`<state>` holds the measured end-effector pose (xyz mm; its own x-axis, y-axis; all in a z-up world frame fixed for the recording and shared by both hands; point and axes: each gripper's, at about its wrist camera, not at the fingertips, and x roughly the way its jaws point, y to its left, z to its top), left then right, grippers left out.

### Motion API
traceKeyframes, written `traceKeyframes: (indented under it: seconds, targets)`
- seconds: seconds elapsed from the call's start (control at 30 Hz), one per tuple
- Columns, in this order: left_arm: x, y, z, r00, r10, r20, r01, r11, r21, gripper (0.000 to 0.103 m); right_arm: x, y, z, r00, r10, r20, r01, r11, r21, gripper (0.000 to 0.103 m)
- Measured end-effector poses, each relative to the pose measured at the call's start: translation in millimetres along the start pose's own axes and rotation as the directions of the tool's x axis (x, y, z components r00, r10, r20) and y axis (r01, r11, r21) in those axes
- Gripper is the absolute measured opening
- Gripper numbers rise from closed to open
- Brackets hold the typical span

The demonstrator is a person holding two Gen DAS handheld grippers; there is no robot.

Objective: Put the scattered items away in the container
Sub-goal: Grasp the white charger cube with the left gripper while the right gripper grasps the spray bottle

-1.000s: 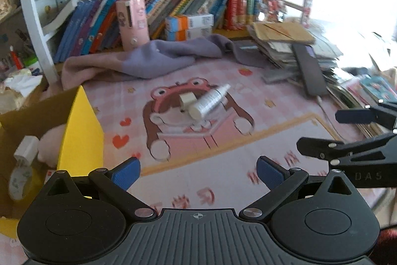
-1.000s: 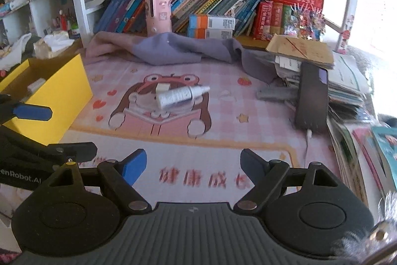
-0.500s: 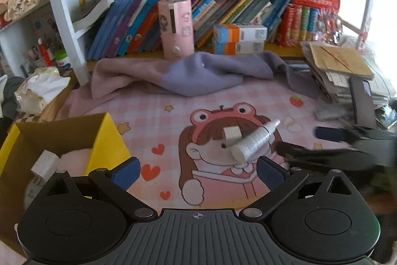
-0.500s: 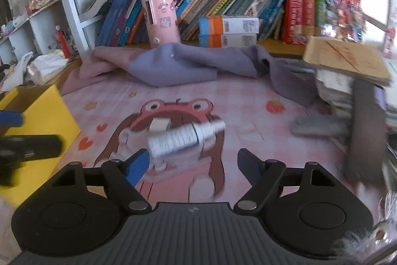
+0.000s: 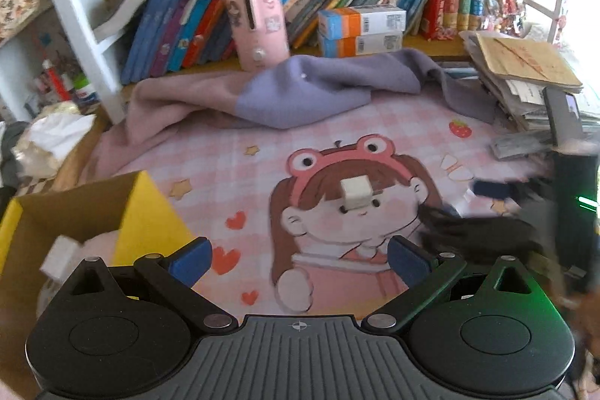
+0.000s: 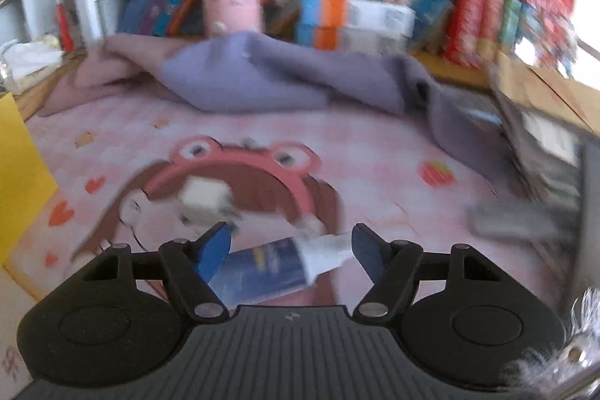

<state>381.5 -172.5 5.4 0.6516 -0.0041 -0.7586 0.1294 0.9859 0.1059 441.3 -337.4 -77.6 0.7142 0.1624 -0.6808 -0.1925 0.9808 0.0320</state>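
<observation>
Each handheld tool has a black ribbed body with two round black discs at its sides, and from these, angular black link arms with silver pivot screws run forward to the blue-padded jaws. The left gripper (image 5: pixel 299 255) bears a small crosshair mark on its body behind the jaws and a green glow on its right-hand disc. The right gripper (image 6: pixel 288 248) bears a small lightning-like mark at the same spot.

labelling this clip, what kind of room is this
Most likely a child's bedroom or study corner: a white bookshelf packed with colourful books, a pink cartoon-girl desk mat, and a rumpled purple and pink cloth lying in front of the shelf.
</observation>
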Motion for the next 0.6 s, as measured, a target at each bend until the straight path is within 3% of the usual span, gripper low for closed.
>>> traceKeyframes:
  seconds: [0.23,0.3,0.4,0.6]
  targets:
    - [61,-24,20,0.998,-0.067,0.013,0.067,0.998,0.009,0.099,-33,-31,-30,0.998,-0.008,-0.065,0.014,0.996,0.092,0.069]
    - [82,-32,25,0.997,-0.071,-0.002,0.071,0.997,0.022,0.092,-33,-34,-43,0.995,0.002,-0.102,0.006,0.996,0.087,0.069]
    - [109,-42,29,0.996,-0.078,-0.036,0.079,0.997,0.021,0.083,-36,-29,-59,0.996,0.001,-0.087,-0.001,1.000,0.007,0.071]
    - [138,-53,31,0.995,-0.068,-0.075,0.069,0.997,0.019,0.062,-40,-32,-60,0.996,0.024,-0.090,-0.025,1.000,-0.009,0.069]
